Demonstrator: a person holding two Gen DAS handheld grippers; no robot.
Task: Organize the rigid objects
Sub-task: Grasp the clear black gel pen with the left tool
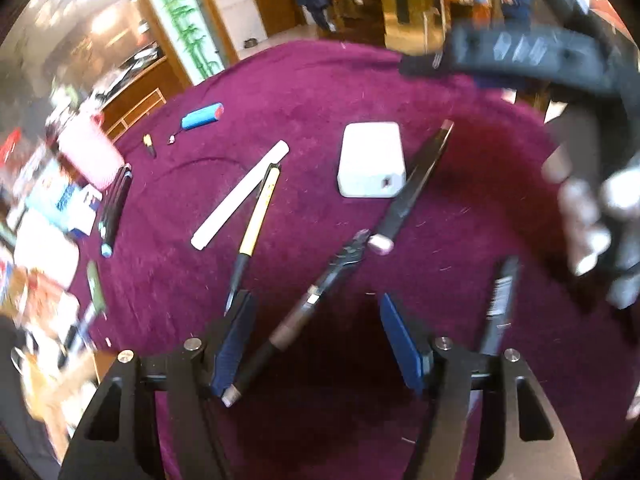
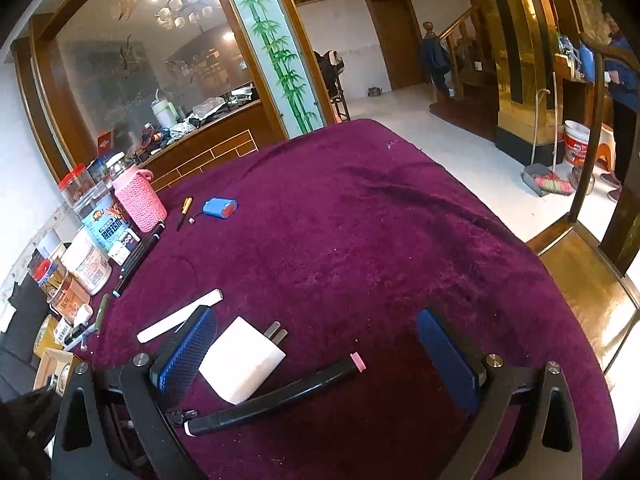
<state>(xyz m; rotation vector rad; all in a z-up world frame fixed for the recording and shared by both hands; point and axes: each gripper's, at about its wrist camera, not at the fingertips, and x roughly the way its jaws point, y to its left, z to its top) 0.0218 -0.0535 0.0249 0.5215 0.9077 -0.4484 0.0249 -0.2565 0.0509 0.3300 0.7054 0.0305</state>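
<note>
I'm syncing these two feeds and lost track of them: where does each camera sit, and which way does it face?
Left wrist: on the left gripper, looking down and forward across the purple cloth at pens and the white charger; its own open fingers show, with the right gripper blurred at upper right.
Right wrist: on the right gripper, low over the cloth, facing the room beyond; its open fingers show.
Shared: charger, white stick, blue battery, pink jar.

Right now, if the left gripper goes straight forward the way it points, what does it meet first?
Probably the dark pen lying slantwise between the open left gripper fingers, then the black pen with the pink cap. Depth is unclear.
</note>
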